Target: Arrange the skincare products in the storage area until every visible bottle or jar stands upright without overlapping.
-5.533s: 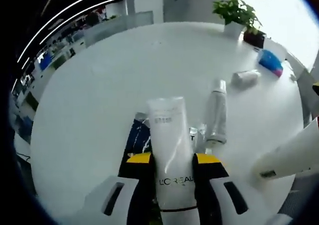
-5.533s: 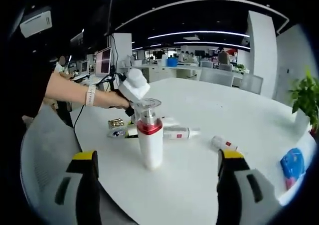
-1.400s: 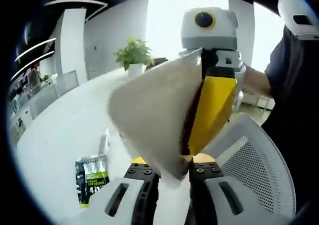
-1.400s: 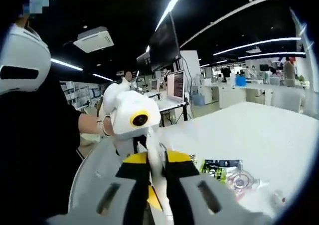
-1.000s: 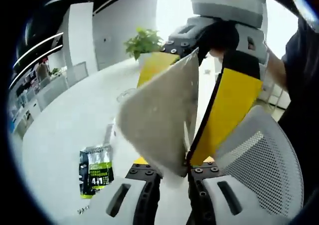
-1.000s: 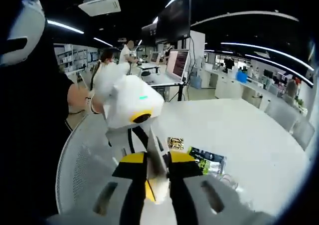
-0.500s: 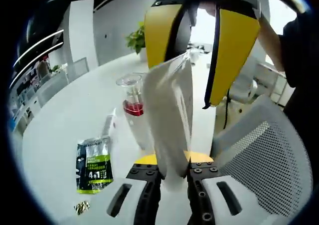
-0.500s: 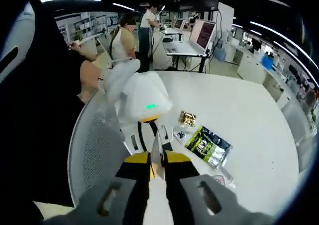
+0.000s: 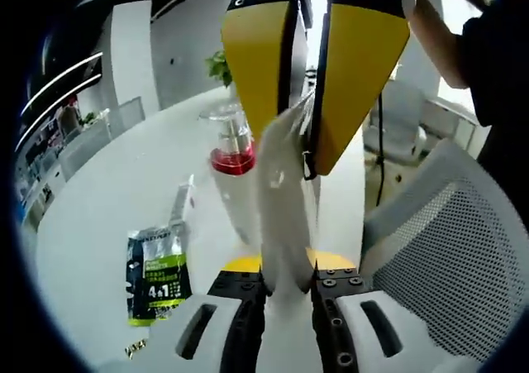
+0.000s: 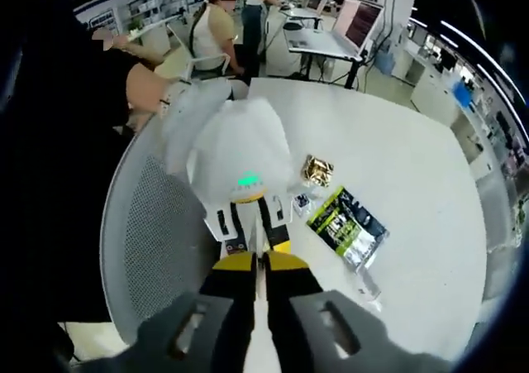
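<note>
While both tools grip the same white tube (image 9: 281,216), the item is off the counter (image 9: 107,199), held in the air between them. The left tool (image 9: 288,284) is pressed together on the lower part of the tube; the right tool (image 9: 307,133) comes down from above and pinches the flat crimped end. In the right gripper view, the right tool (image 10: 263,267) has its jaws closed on a thin white edge, with the left tool directly ahead of it.

A pump bottle with a red collar (image 9: 231,170) stands upright on the counter just behind the tube. A green and black sachet (image 9: 155,275) lies flat on the counter to one side.

Risks, as a judgement:
- The soft tube may buckle or twist if the tools pull in different directions.
- Swinging the tube may strike the pump bottle and topple it.
- Release near the counter edge may drop the tube onto the mesh chair (image 9: 438,249).
</note>
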The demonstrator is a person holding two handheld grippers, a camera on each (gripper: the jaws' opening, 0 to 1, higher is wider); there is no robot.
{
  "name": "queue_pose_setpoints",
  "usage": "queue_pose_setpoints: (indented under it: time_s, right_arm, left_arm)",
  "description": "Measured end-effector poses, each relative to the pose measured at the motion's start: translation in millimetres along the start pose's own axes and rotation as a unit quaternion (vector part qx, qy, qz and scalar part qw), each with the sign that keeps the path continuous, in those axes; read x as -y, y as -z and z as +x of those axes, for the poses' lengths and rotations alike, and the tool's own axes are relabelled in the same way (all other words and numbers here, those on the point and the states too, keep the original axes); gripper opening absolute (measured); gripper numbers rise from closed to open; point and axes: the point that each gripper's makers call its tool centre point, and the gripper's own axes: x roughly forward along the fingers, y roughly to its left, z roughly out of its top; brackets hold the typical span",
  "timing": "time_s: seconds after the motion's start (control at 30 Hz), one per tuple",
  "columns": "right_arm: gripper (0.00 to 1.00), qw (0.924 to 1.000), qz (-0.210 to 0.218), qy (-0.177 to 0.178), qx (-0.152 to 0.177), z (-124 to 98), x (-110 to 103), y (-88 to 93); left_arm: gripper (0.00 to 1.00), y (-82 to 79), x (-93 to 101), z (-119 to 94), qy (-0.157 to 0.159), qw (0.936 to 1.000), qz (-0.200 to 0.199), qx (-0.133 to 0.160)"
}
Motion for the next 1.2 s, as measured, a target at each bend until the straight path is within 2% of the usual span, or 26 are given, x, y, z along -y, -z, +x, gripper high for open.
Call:
queue_pose_setpoints:
  time_s: [0.03, 0.17, 0.27, 0.33, 0.5, 0.7, 0.93, 1.07, 1.2]
  right_arm:
    - [0.02, 1.0, 0.002, -0.002, -0.005, 0.1, 2.3, 0.4]
    - [0.02, 0.9998, 0.0, 0.001, -0.021, 0.7, 9.8, 1.5]
    - [0.02, 0.9995, -0.005, 0.005, -0.03, 1.7, 14.4, 0.3]
    - [0.02, 0.9993, -0.006, 0.01, -0.037, 2.2, 20.9, 0.4]
    - [0.02, 0.9989, -0.006, 0.015, -0.044, 1.3, 30.8, 3.2]
    - [0.02, 0.9989, -0.005, 0.008, -0.047, 0.8, 28.2, 4.6]
    - [0.02, 0.9981, -0.016, 0.001, -0.06, 0.8, 25.9, 5.0]
    - [0.02, 0.9974, -0.019, 0.0, -0.07, 0.9, 27.9, 5.4]
    - [0.02, 0.9965, -0.011, -0.009, -0.083, -0.2, 28.0, 6.7]
  left_arm:
    - [0.16, 0.5, -2.6, 0.5, 0.002, 0.9999, -0.01, 0.0]
    - [0.17, -1.8, -9.1, 1.8, 0.006, 0.9999, -0.01, 0.01]
    - [0.18, -4.0, -14.5, 3.0, 0.006, 0.9997, 0.006, 0.022]
    - [0.18, -5.3, -19.3, 4.6, 0.011, 0.9995, 0.002, 0.029]
    - [0.18, -8.6, -25.2, 7.4, 0.019, 0.999, 0.017, 0.035]
    - [0.21, -6.7, -26.1, 3.9, 0.024, 0.9986, 0.036, 0.031]
    - [0.22, 0.0, -29.4, -14.5, 0.021, 0.9991, 0.028, 0.024]
    - [0.16, -0.2, -25.5, -18.4, 0.026, 0.9987, 0.034, 0.029]
    - [0.15, -1.8, -26.0, -16.5, 0.026, 0.998, 0.049, 0.031]
